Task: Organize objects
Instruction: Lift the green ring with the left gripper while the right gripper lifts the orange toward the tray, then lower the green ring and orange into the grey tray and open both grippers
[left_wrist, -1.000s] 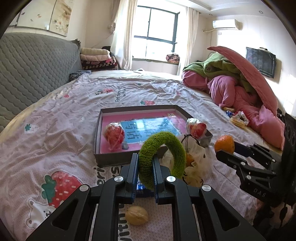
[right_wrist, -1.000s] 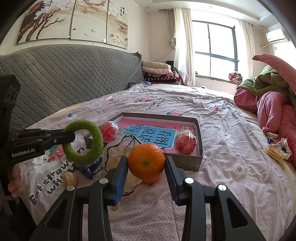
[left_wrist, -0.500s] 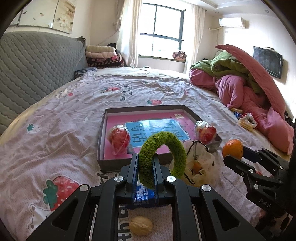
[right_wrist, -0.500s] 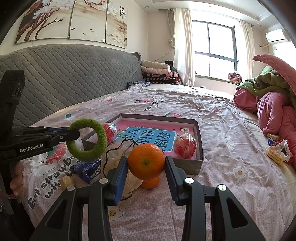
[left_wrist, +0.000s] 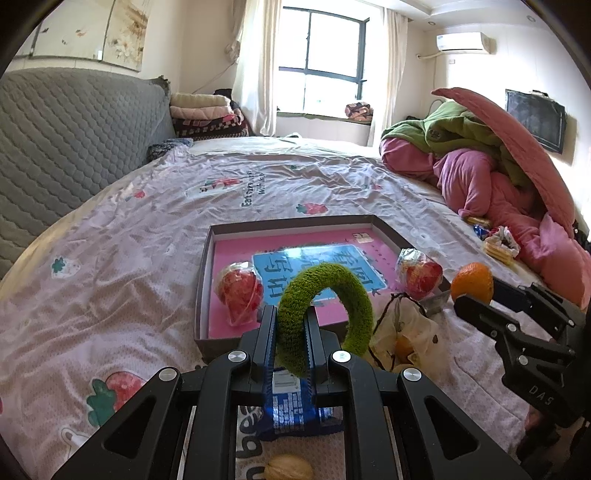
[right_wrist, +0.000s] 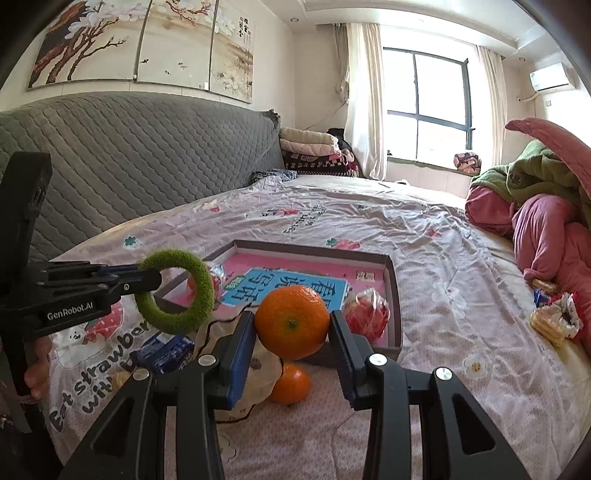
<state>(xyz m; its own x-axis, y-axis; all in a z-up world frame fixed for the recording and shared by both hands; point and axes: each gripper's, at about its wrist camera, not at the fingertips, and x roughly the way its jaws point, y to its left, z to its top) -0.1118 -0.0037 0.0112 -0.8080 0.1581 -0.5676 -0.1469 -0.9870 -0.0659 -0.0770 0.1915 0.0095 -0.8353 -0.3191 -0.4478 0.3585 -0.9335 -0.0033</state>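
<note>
My left gripper (left_wrist: 290, 323) is shut on a fuzzy green ring (left_wrist: 325, 295), held in the air just before the near edge of a grey box (left_wrist: 201, 291) with a pink floor. The ring also shows in the right wrist view (right_wrist: 177, 291). My right gripper (right_wrist: 291, 325) is shut on an orange (right_wrist: 291, 323), held above the bed near the box's right corner; it also shows in the left wrist view (left_wrist: 472, 282). Two wrapped red fruits (left_wrist: 240, 290) (left_wrist: 419, 273) lie in the box.
On the bedsheet below lie a blue snack packet (left_wrist: 291, 410), a walnut (left_wrist: 290, 469), a white drawstring bag (left_wrist: 402, 332) and a second orange (right_wrist: 290, 384). A pile of pink and green bedding (left_wrist: 498, 173) is at the right. A grey quilted headboard (left_wrist: 66, 140) is at the left.
Both grippers have risen and moved a little forward towards the box, each still holding its object.
</note>
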